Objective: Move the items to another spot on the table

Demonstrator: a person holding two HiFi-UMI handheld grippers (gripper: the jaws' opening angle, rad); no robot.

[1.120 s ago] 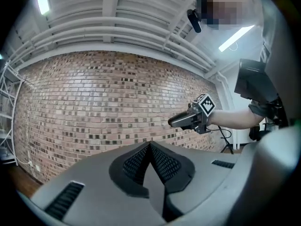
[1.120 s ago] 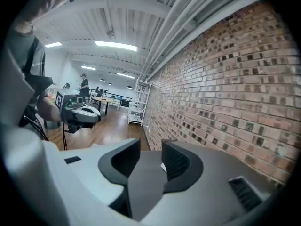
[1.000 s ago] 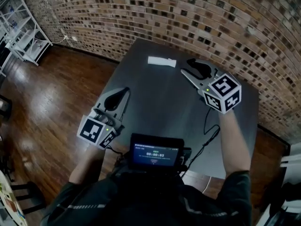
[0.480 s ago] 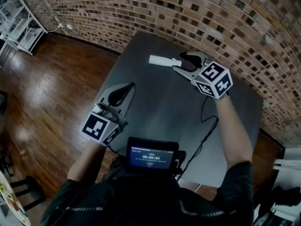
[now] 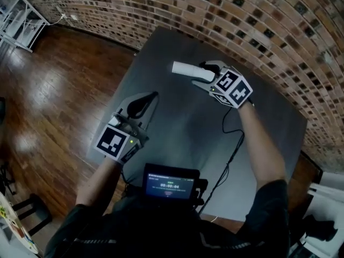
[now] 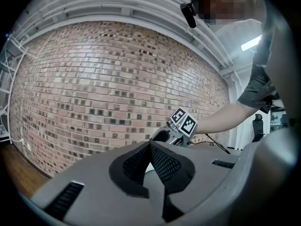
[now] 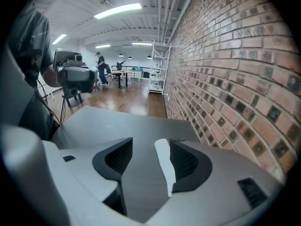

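Observation:
A white oblong item (image 5: 185, 69) lies on the grey table (image 5: 177, 128) near the far edge, close to the brick wall. My right gripper (image 5: 198, 74) is lowered onto its right end. In the right gripper view the item (image 7: 164, 166) lies between the jaws, against the right pad (image 7: 186, 161), with a gap to the left pad. Those jaws have just been opening and stand open (image 7: 149, 149). My left gripper (image 5: 153, 97) hovers over the table's left part, shut and empty, its pads meeting at the tip (image 6: 150, 144). It looks toward the right gripper (image 6: 164, 136).
A brick wall (image 5: 258, 20) runs behind the table. Wood floor (image 5: 54, 90) lies to the left, with white shelving (image 5: 16, 20) at the far left. A small screen (image 5: 170, 185) sits at the person's chest, and a black cable (image 5: 231, 144) trails from the right gripper.
The right gripper has come down and leftward onto the white item's end, with its jaws spread wider. The left gripper has moved forward over the table's left part.

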